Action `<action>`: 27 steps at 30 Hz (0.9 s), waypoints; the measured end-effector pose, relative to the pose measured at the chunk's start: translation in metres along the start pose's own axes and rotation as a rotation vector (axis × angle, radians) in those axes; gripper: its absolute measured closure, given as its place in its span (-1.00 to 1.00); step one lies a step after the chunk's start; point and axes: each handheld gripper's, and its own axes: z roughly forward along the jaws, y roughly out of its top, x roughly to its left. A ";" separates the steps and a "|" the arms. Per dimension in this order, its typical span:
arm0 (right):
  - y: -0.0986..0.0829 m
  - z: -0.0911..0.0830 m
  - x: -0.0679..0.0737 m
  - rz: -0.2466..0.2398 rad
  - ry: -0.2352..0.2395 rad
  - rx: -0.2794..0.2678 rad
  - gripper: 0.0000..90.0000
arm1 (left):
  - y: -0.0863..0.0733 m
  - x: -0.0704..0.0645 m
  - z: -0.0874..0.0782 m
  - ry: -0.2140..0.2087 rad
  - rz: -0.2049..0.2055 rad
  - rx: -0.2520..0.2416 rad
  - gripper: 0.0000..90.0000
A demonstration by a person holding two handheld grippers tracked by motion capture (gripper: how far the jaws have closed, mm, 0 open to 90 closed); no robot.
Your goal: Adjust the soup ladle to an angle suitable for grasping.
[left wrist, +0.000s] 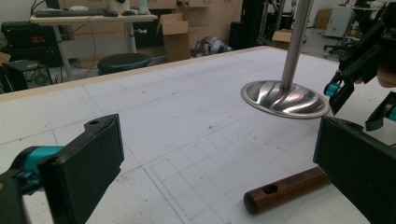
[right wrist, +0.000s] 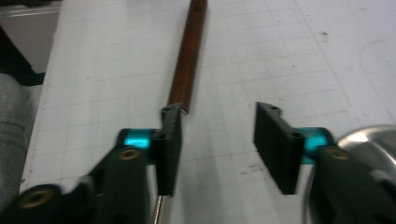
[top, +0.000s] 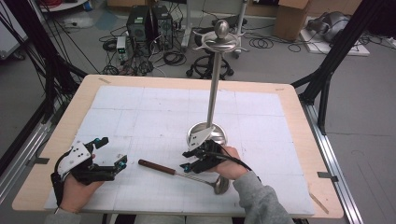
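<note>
A ladle lies on the white mat, its brown wooden handle [top: 156, 166] pointing left and its metal bowl [top: 221, 185] near the front, beside my right hand. My right gripper [top: 187, 161] hovers open over the thin metal shaft. In the right gripper view the handle [right wrist: 187, 60] runs away from the left jaw, which sits over the joint of handle and shaft; nothing is between the jaws of the right gripper [right wrist: 217, 126]. My left gripper [top: 111, 151] is open, left of the handle end [left wrist: 285, 189], which lies beyond the gap of the wide-open left gripper [left wrist: 217, 140].
A tall steel stand rises from a round fluted base [top: 208, 133] just behind my right hand, with hooks and a knob [top: 221, 29] at the top. The base [left wrist: 285, 98] shows ahead of the left gripper. The mat [top: 154, 112] covers a wooden table.
</note>
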 end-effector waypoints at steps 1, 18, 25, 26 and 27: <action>0.000 -0.003 0.000 0.008 -0.017 0.012 -0.11 | 0.000 0.000 0.000 -0.002 0.000 -0.001 -0.95; 0.005 -0.006 0.016 0.028 -0.016 0.160 -0.75 | 0.000 0.001 0.003 -0.008 -0.005 -0.003 -0.95; 0.008 -0.003 0.018 0.026 -0.015 0.181 -0.75 | 0.000 0.001 0.002 -0.010 -0.004 0.001 -0.95; 0.008 -0.003 0.017 0.026 -0.015 0.178 -0.75 | 0.000 0.001 0.002 -0.009 -0.005 0.001 -0.95; 0.008 -0.003 0.017 0.038 -0.016 0.178 -0.75 | 0.000 0.001 0.002 -0.009 -0.006 0.002 -0.95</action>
